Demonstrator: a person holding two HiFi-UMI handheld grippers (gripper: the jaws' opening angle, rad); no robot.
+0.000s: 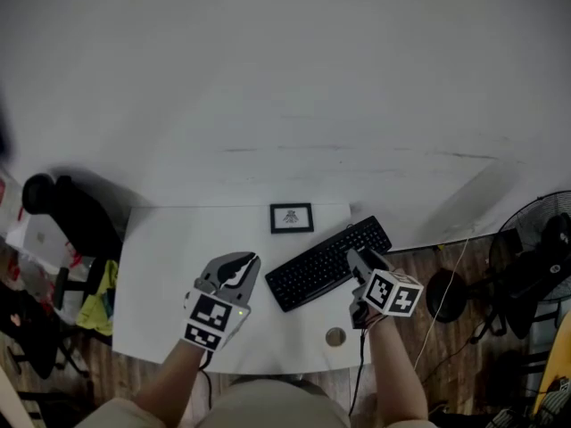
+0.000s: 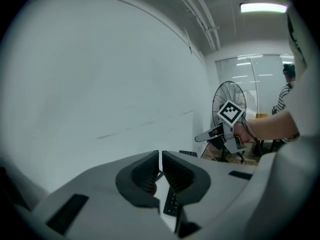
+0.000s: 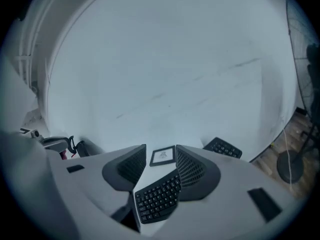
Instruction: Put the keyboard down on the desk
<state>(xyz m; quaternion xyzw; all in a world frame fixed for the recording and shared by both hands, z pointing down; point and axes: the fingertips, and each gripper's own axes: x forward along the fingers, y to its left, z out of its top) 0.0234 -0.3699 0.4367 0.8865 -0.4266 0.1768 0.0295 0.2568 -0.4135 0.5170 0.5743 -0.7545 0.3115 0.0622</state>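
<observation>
The keyboard [image 1: 328, 263] lies on the bench [image 1: 169, 257]
Both tilt down: left gripper [image 1: 245, 264] fingers closed; right gripper [image 1: 356, 258] fingers apart, over keyboard's right end.

An office-like workroom with a single desk against a bare wall.

A white desk [image 1: 161, 266] stands flush against a plain white wall [image 1: 285, 78] and carries a black keyboard [image 1: 326, 264] and a small framed picture [image 1: 292, 218], the usual gear of a workstation. A black chair [image 1: 76, 217] sits at the desk's left end and a pedestal fan [image 1: 535, 257] stands on the wood-plank floor [image 1: 446, 364] to its right. The left gripper view shows a long ceiling light panel [image 2: 262, 7], conduits running along the ceiling, and a glazed partition [image 2: 255, 84] at the far end of the room.
</observation>
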